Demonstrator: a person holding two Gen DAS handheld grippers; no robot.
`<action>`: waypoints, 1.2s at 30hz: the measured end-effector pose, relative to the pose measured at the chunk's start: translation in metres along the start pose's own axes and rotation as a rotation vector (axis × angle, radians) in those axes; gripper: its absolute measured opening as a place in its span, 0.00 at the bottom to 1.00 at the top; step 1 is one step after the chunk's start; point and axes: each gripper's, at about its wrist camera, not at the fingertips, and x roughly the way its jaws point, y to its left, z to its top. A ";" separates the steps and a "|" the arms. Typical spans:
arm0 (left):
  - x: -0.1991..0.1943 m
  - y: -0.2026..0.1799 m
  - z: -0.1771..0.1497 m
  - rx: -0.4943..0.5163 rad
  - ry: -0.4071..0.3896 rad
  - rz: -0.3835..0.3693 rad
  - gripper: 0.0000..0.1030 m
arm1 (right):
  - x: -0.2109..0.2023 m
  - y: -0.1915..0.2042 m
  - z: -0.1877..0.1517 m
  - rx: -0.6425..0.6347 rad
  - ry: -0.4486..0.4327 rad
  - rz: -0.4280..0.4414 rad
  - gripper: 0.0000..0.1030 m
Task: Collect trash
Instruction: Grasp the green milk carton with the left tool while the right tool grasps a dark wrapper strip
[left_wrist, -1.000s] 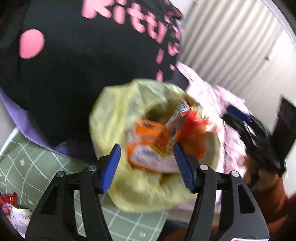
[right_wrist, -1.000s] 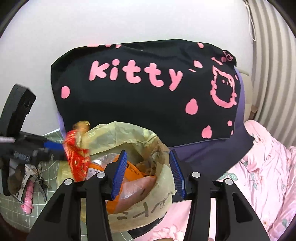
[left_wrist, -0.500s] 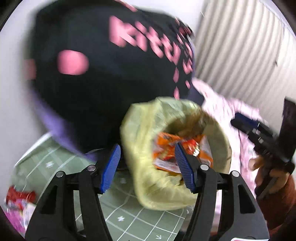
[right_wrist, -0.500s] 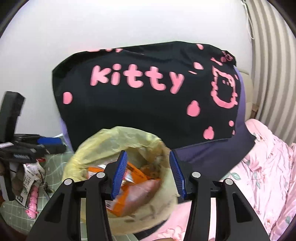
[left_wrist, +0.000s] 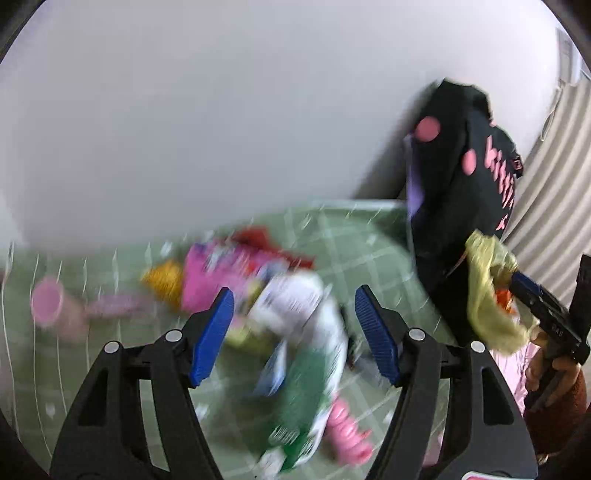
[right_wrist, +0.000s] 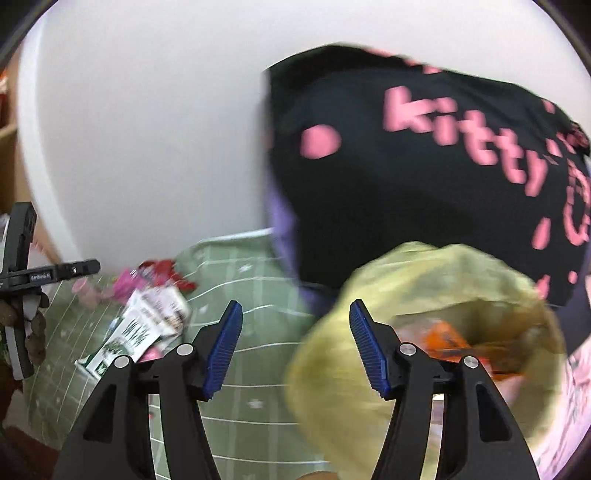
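Left wrist view: left tongs (left_wrist: 293, 328) opening, empty, over wrappers (left_wrist: 295, 332) on the green mat (left_wrist: 362, 254). Right tongs (right_wrist: 295, 347) opening, empty, beside the yellow trash bag (right_wrist: 369, 369), presumably for loading.

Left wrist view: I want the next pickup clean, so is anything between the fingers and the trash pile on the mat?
Nothing visible: the left gripper, jaws opening and empty, faces the white-green wrapper directly.

bag (right_wrist: 413, 295): thin yellow plastic, looking crinkled | wrappers (left_wrist: 295, 317): glossy printed film | mat (right_wrist: 258, 369): matt green, gridded | fingers (left_wrist: 212, 332): ribbed blue pads showing on black plastic | cushion (right_wrist: 406, 184): black matt cloth
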 end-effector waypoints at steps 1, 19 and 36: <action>0.001 0.001 -0.008 0.002 0.017 -0.006 0.63 | 0.006 0.007 0.000 -0.009 0.014 0.012 0.55; 0.084 -0.043 -0.008 0.186 0.204 -0.006 0.36 | 0.044 0.060 -0.046 -0.147 0.198 0.109 0.55; -0.047 -0.001 -0.024 -0.036 -0.128 0.098 0.26 | 0.117 0.110 -0.052 -0.271 0.274 0.283 0.48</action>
